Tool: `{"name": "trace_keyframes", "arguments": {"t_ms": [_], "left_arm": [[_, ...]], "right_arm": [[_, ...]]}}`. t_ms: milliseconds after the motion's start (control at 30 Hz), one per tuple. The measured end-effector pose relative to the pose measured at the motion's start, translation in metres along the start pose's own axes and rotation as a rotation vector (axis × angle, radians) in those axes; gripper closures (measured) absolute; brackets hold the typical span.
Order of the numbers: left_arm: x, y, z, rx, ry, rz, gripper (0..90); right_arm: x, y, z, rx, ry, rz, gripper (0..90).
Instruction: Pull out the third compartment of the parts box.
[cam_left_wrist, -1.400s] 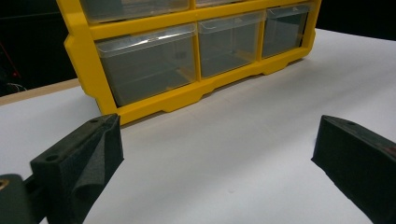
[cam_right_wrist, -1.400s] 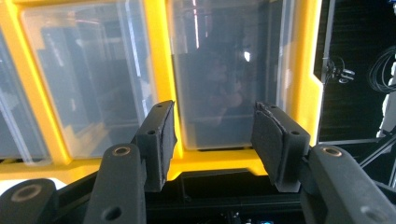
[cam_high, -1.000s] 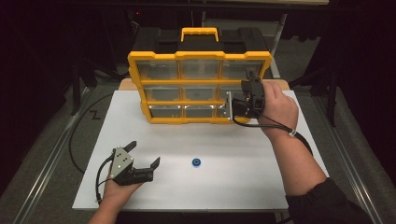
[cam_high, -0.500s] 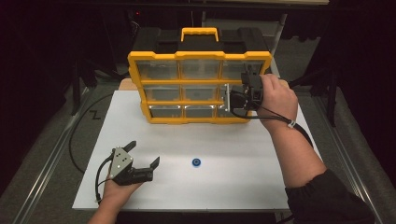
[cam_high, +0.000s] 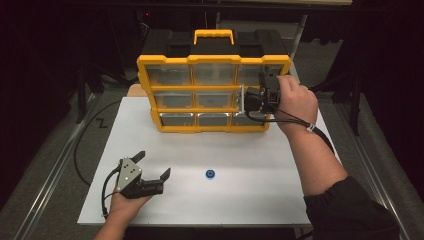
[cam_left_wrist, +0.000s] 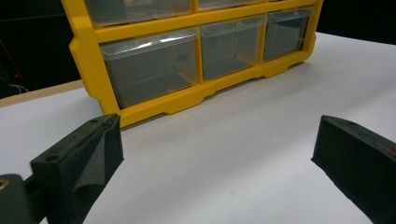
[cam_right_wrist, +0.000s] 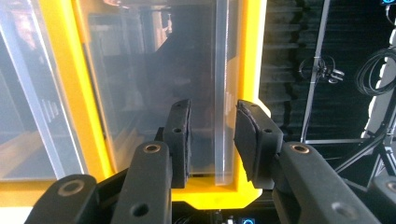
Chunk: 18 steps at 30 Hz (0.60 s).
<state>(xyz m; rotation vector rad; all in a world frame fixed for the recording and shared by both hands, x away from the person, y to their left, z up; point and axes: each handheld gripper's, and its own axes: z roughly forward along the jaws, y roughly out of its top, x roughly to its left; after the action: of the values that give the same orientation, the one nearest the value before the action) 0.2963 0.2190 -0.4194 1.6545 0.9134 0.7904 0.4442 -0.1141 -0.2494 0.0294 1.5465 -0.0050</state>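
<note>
A yellow organizer with clear drawers stands upright at the back of the white table top. My right gripper is turned on its side at the right drawer of the middle row. In the right gripper view the clear lip of that drawer stands between the jaws of the right gripper. The jaws have just been closing, and a gap still shows beside the lip. My left gripper rests low at the front left, open and with nothing in it. Its view looks at the bottom row of drawers past the left gripper.
A small blue ring lies on the white top in front of the organizer. A black cable loops off the table's left side. Dark stands and cables are behind the organizer on the right.
My right gripper has slid a little to the left onto the drawer front and its jaws have narrowed. The left gripper has stayed put.
</note>
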Motion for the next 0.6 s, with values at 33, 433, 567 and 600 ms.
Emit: {"name": "trace_keyframes", "arguments": {"t_ms": [33,433,567,600], "left_arm": [[0.0001,0.0,-0.0001,-0.001,0.0,-0.001,2.3],[0.0007,-0.0007,0.0,0.003,-0.002,-0.005,2.3],[0.0004,-0.0003,-0.0004,-0.002,-0.001,-0.005,2.3],[0.0004,-0.0002,-0.0006,-0.002,-0.001,-0.005,2.3]], "right_arm": [[0.0002,0.0007,0.0001,0.0,-0.008,-0.003,70.1],[-0.0006,0.0087,0.0027,-0.004,-0.005,-0.025,76.0],[0.0015,0.0095,0.0039,0.0,-0.018,-0.033,76.6],[0.0017,0.0096,0.004,-0.001,-0.025,-0.036,77.2]]}}
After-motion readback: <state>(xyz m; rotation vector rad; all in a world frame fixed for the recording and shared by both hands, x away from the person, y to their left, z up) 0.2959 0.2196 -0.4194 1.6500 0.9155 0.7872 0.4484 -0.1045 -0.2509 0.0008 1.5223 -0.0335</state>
